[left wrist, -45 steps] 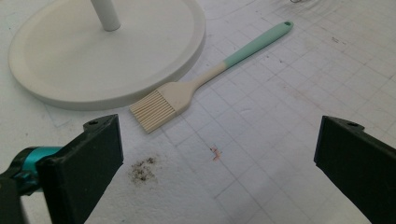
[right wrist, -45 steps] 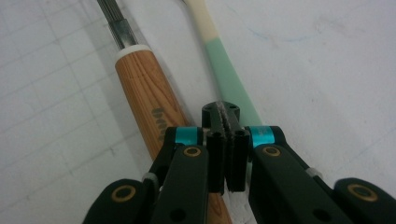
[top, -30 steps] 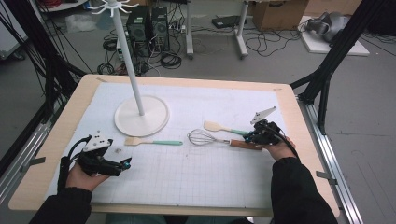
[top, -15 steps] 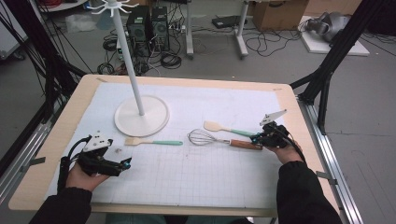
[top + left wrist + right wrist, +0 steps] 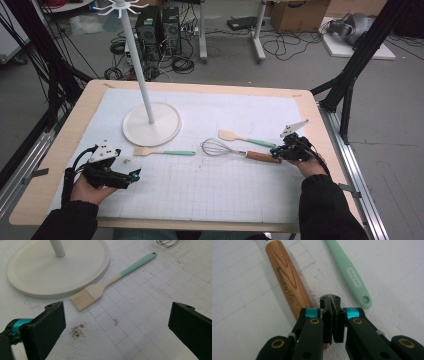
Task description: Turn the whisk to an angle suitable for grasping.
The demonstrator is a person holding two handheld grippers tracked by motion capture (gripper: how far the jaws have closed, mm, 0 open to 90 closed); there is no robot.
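Where the right gripper view shows the whisk (image 5: 289,282), its wooden handle carries dark printed lettering running along its length; the characters are too blurred to read. The spatula (image 5: 348,271) beside it has an embossed word on its mint-green handle, likewise unreadable, and a hanging hole at the handle's end.

In the high view, the whisk (image 5: 240,151) lies flat on the white grid mat (image 5: 210,190) covering the table (image 5: 60,150). Its long axis runs roughly left to right, with the wire head pointing toward the table's centre and the wooden handle pointing toward the right gripper (image 5: 286,150). The spatula (image 5: 244,139) lies just behind it, blade to the left, handle angled toward the same gripper.

The right gripper (image 5: 332,305) sits at the butt end of the whisk handle. Its jaws are pressed together with nothing between them; the handle lies just beside and partly beneath the left jaw in that view, not clamped.

The left gripper (image 5: 131,176) is held at the near left of the table, well apart from the whisk. Its jaws stand wide open and hold nothing. Ahead of it in the left gripper view lies a pastry brush (image 5: 110,282), bristles toward the gripper, mint handle pointing away, just beside the round base of the white stand (image 5: 57,270).
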